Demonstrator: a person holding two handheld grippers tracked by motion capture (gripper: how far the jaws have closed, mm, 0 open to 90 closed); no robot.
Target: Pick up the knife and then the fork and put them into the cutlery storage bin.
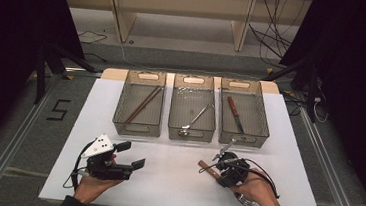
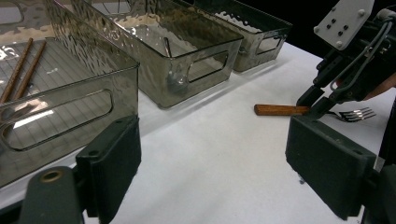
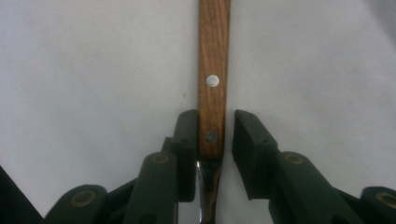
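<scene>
**Fork About to Be Gripped for Sorting**

Nearest the person, the left tongs (image 1: 134, 155) hang apart and empty above the white tabletop (image 1: 174, 182). The right tongs (image 3: 214, 135) straddle the wooden handle of a fork (image 3: 214, 70) lying flat on the tabletop; one pad touches the handle, the other stands just off it, so the grip is not yet made. Beyond stand three clear bins: chopsticks (image 1: 143, 103) in the left, a spoon (image 1: 195, 119) in the middle, a knife (image 1: 235, 115) in the right. The step looks like picking up. Next, probably, comes clamping, lifting, and choosing a bin.
</scene>
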